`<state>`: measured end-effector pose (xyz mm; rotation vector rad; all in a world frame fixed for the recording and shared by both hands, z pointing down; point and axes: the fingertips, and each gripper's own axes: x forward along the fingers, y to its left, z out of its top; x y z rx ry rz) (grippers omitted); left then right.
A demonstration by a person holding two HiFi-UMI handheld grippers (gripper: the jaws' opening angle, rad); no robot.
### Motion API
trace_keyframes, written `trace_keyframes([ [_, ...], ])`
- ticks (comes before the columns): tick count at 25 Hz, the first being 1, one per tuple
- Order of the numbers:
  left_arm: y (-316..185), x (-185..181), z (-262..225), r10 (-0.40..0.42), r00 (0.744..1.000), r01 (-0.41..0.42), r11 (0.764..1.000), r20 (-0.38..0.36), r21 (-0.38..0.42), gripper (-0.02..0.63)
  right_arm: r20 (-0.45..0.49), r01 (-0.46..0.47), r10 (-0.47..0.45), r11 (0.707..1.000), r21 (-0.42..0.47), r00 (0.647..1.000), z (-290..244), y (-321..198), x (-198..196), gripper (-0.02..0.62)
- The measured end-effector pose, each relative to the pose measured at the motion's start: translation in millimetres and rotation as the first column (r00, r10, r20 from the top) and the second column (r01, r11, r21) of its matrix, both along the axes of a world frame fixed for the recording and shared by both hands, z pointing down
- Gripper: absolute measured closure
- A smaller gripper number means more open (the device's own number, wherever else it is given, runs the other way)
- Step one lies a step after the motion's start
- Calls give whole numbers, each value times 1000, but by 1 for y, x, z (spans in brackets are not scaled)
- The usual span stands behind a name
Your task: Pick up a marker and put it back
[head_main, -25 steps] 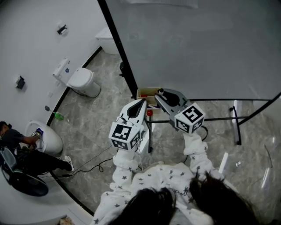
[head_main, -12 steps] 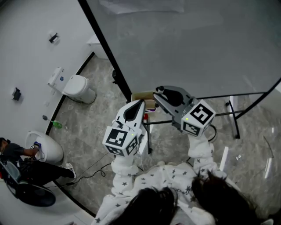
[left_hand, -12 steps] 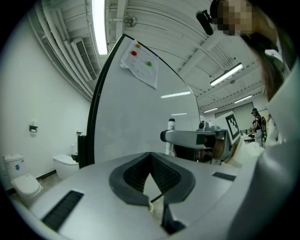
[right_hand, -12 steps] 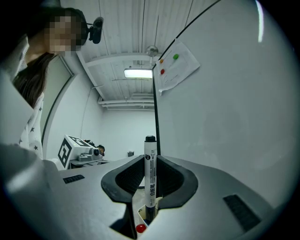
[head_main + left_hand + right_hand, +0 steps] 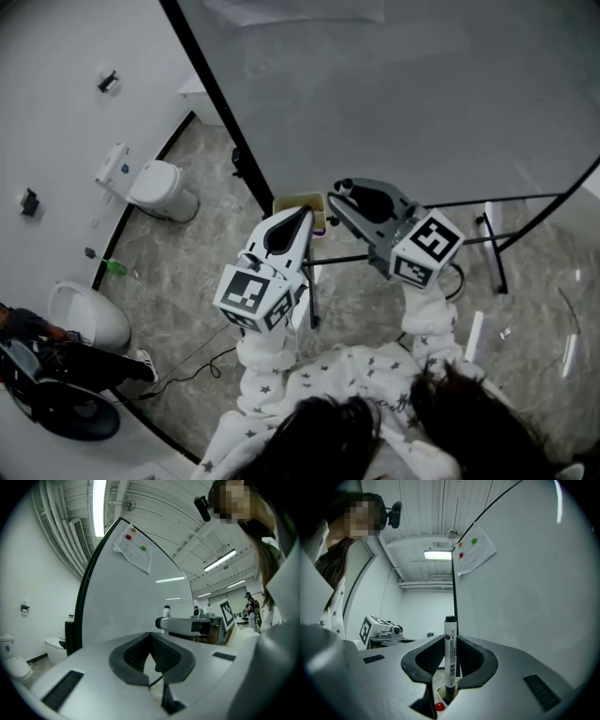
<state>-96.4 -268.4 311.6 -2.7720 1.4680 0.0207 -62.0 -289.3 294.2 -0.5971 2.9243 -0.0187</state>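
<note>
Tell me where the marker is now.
In the right gripper view the marker stands upright, clamped in the right hand-held gripper, with the whiteboard at its right and the tray below.

A big whiteboard (image 5: 422, 94) in a black frame stands on the grey marble floor (image 5: 187, 272), with a sheet of paper (image 5: 133, 548) pinned to it by coloured magnets. Along the wall are a white toilet (image 5: 155, 183) and a green bottle (image 5: 114, 267). A person (image 5: 84, 361) in dark clothes is low in the corner.
</note>
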Motion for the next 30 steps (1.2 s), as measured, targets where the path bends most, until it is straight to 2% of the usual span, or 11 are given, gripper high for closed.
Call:
trace_keyframes([
  [7,1,3,-3,2,1000,-2,1000,-26,10,604,-4,10,-10,1000,1,1000,1,1,-2,512],
  [15,1,0,-1,-20,1000,21,1000,-21,21,604,1,7,-7,1000,14,1000,0,0,-5,512],
  [21,-8,-7,5,-32,999,32,999,-6,22,604,-12,-11,12,999,39,1000,10,-14,-19,511],
  [30,-20,-21,28,-55,998,55,998,-5,17,604,2,11,-11,999,31,1000,33,-27,-38,511],
])
